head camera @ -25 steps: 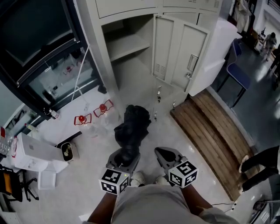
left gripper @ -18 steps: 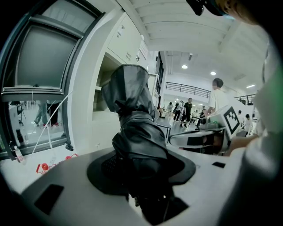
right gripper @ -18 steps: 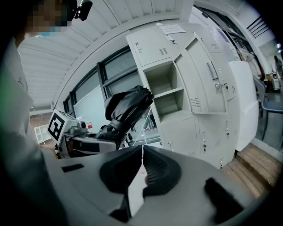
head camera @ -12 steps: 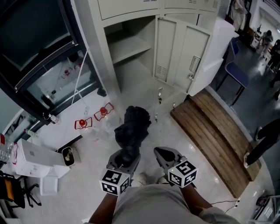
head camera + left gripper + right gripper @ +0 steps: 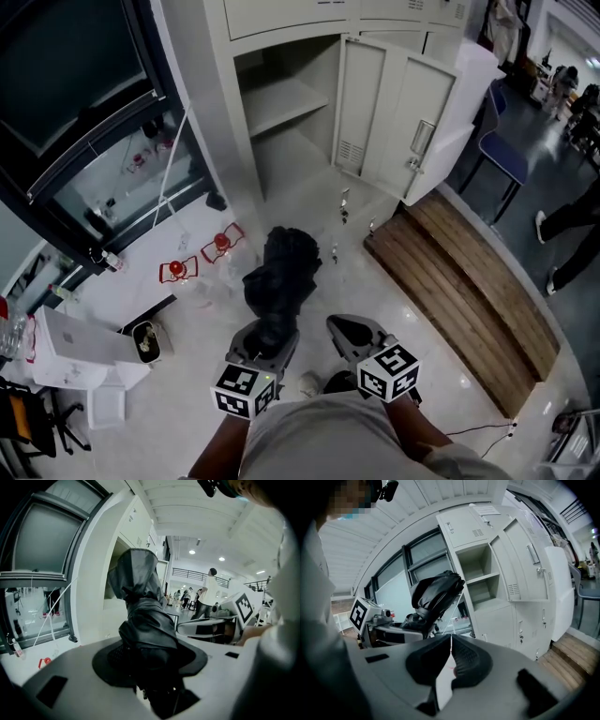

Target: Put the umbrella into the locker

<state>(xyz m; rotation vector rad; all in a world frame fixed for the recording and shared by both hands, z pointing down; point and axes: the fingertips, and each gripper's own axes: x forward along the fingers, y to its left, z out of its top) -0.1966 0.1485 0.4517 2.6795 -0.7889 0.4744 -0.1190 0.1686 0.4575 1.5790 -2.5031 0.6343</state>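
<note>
Approach is the whole of the change: across the last second the locker (image 5: 286, 103) has crept a little lower and larger in the head view, while both grippers have kept their places in front of the body. The person is walking in, not reaching.

At 7 o'clock in that view, the left gripper (image 5: 266, 339) stays clamped on the lower end of the umbrella (image 5: 281, 277). This is probably the handle end, though the dark folds hide it. The left gripper view shows the same grip, with the left gripper's (image 5: 151, 665) pads pressed on either side of the black bundle and the umbrella (image 5: 140, 606) rising tilted toward 11 o'clock. The hold has not loosened or shifted.

The open compartment lies at 12 o'clock from the umbrella's top, well apart from it, so nothing has gone inside yet.

The right gripper (image 5: 354, 334) rides just beside the left one at 5 o'clock. In its own view the right gripper's (image 5: 450, 660) pads meet at their tips with nothing between them. It is idle.

The open door (image 5: 389, 117) hangs at 1 o'clock, swung clear of the opening. The wooden platform (image 5: 469, 300) lies at 3 o'clock, and a passer-by's legs (image 5: 562, 244) have stepped along the far right edge.

By my judgement the carry is about half done. Lifting the umbrella and feeding it through the opening still lies ahead.
</note>
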